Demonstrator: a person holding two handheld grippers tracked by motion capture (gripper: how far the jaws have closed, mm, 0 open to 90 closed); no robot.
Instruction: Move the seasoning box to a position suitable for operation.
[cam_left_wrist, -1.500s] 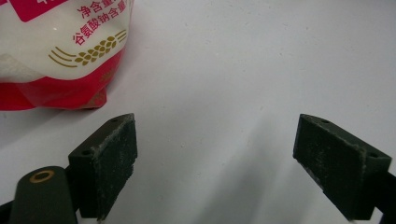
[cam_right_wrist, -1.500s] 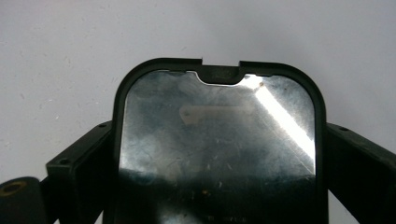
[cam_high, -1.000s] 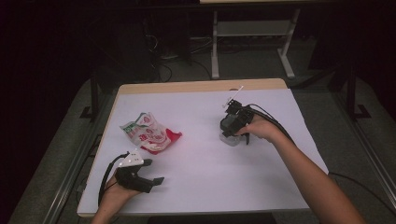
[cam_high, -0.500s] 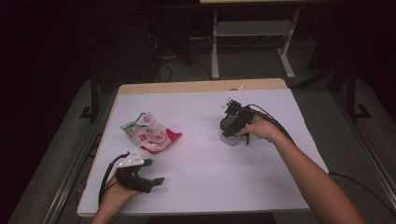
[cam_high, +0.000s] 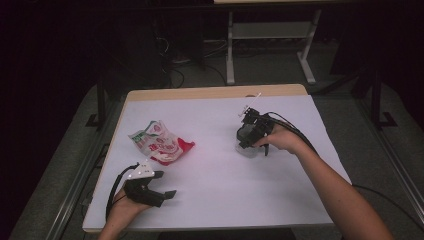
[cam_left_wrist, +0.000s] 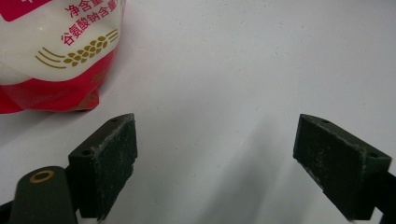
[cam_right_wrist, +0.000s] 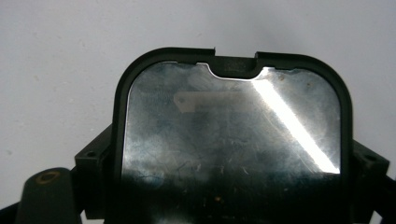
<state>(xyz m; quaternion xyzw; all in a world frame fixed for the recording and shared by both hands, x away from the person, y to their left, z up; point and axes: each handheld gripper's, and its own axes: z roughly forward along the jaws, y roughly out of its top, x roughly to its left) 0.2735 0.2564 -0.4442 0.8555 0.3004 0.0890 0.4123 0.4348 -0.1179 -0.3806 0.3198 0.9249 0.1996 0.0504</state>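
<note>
Right gripper (cam_high: 248, 145) clamps a black-rimmed container lid (cam_right_wrist: 231, 140) between its jaws. Left gripper (cam_high: 167, 194) gapes wide and empty, seasoning bag (cam_left_wrist: 56, 51) just ahead-left, nearer this hand.

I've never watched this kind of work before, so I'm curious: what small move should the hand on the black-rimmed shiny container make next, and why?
Probably a gentle squeeze, then a short lift. The right gripper straddles the black-rimmed, glossy clear container, one jaw at each side, but whether they grip it cannot be told. It sits on the white table, so firming the hold first seems wise.
</note>
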